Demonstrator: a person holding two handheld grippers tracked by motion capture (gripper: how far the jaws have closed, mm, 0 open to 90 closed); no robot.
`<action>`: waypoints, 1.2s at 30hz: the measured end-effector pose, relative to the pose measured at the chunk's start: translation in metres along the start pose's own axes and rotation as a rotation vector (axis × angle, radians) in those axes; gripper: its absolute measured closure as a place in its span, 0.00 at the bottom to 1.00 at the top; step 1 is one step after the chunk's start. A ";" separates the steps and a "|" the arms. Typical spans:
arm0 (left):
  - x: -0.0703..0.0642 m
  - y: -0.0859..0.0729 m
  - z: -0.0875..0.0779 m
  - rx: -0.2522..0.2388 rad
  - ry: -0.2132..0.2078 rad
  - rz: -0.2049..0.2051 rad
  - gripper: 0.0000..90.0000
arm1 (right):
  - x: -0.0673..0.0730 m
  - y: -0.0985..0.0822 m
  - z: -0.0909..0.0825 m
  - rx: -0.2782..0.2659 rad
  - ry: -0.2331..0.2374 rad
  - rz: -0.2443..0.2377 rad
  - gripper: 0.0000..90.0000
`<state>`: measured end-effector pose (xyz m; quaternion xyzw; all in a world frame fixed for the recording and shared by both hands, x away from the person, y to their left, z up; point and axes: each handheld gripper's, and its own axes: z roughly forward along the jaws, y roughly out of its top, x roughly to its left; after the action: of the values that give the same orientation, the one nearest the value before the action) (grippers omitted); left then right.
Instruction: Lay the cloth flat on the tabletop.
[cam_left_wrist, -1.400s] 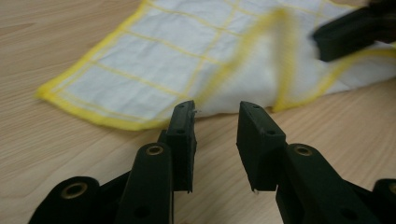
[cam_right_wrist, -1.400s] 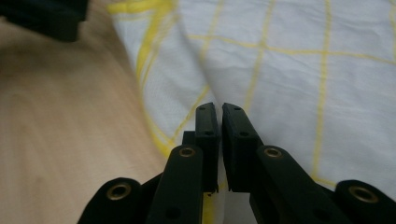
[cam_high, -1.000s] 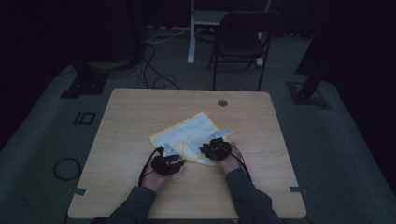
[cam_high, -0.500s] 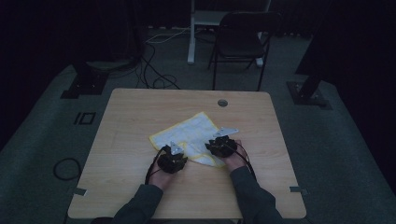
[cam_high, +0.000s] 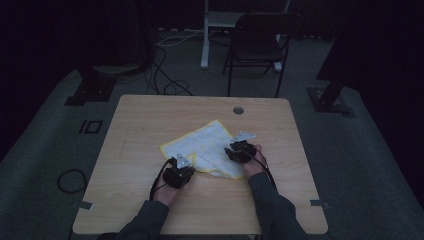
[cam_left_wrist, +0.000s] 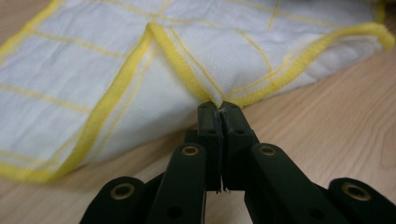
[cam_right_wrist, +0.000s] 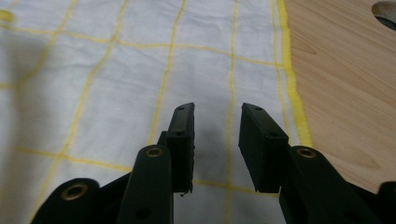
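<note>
A white cloth (cam_high: 207, 147) with yellow grid lines and a yellow hem lies partly folded on the wooden table (cam_high: 150, 125). My left gripper (cam_high: 179, 172) sits at the cloth's near left edge, shut on the yellow hem (cam_left_wrist: 219, 95) where a fold comes to a point; its own view shows the gripper (cam_left_wrist: 218, 109) pinching that cloth (cam_left_wrist: 140, 51). My right gripper (cam_high: 241, 150) hovers over the cloth's right side. In its own view the right gripper (cam_right_wrist: 215, 116) stands open above the cloth (cam_right_wrist: 140, 70), with nothing between its jaws and the yellow right hem (cam_right_wrist: 292, 79) just beside it.
A round cable hole (cam_high: 238, 110) sits in the table near its far edge, its rim also at the right gripper view's top corner (cam_right_wrist: 385, 9). A dark folding chair (cam_high: 260, 45) and cables (cam_high: 165, 75) stand on the floor beyond the table.
Both hands have shifted slightly to the right along the cloth's near edge. The cloth's near right part now lies folded over and flatter.
</note>
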<state>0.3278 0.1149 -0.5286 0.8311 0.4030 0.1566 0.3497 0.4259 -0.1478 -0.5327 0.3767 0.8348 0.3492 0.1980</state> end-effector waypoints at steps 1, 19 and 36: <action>0.001 -0.003 -0.002 -0.002 -0.001 -0.010 0.98 | -0.001 0.000 0.001 0.007 -0.005 -0.004 0.73; 0.018 -0.037 -0.031 0.053 0.035 -0.048 0.98 | 0.001 -0.022 -0.019 0.062 -0.057 0.025 0.78; 0.012 -0.059 -0.053 0.061 0.032 -0.064 0.98 | 0.016 -0.046 -0.043 0.039 -0.039 0.056 0.69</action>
<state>0.2735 0.1738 -0.5330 0.8256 0.4393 0.1465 0.3224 0.3676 -0.1760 -0.5387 0.4103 0.8268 0.3307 0.1968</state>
